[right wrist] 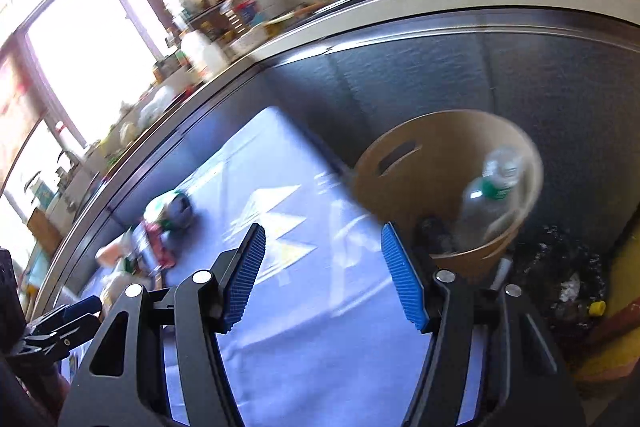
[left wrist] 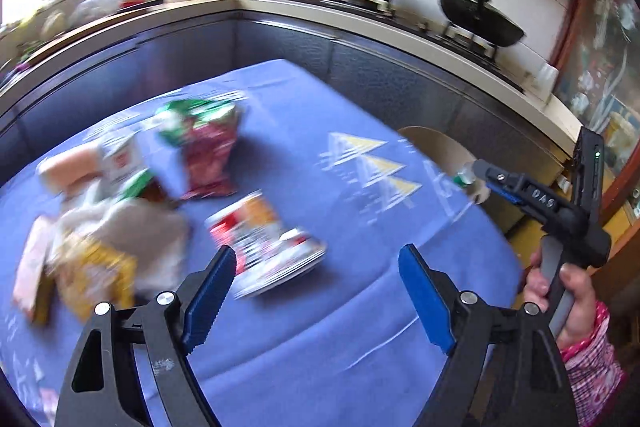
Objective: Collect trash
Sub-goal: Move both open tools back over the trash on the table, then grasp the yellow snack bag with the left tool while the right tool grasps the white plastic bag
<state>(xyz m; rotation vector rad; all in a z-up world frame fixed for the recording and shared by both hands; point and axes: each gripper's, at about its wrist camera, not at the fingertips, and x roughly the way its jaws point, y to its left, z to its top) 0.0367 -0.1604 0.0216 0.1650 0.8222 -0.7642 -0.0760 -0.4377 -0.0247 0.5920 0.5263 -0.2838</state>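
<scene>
Trash mostly uncollected: crushed can [left wrist: 266, 245], snack wrappers [left wrist: 200, 147] and crumpled packets [left wrist: 96, 251] lie on blue worktop [left wrist: 320, 307]. Plastic bottle [right wrist: 490, 199] already in brown bin [right wrist: 400, 155] beside worktop. Left gripper [left wrist: 316, 295] wide, empty, near can. Right gripper [right wrist: 324, 275] wide, empty.

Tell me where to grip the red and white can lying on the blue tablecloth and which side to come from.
Grip the red and white can across its round body, mid-length. It lies tipped on its side on the blue tablecloth, so probably come from above with the open left gripper, one finger on either curved side. Its near side is free; wrappers crowd its left.
</scene>
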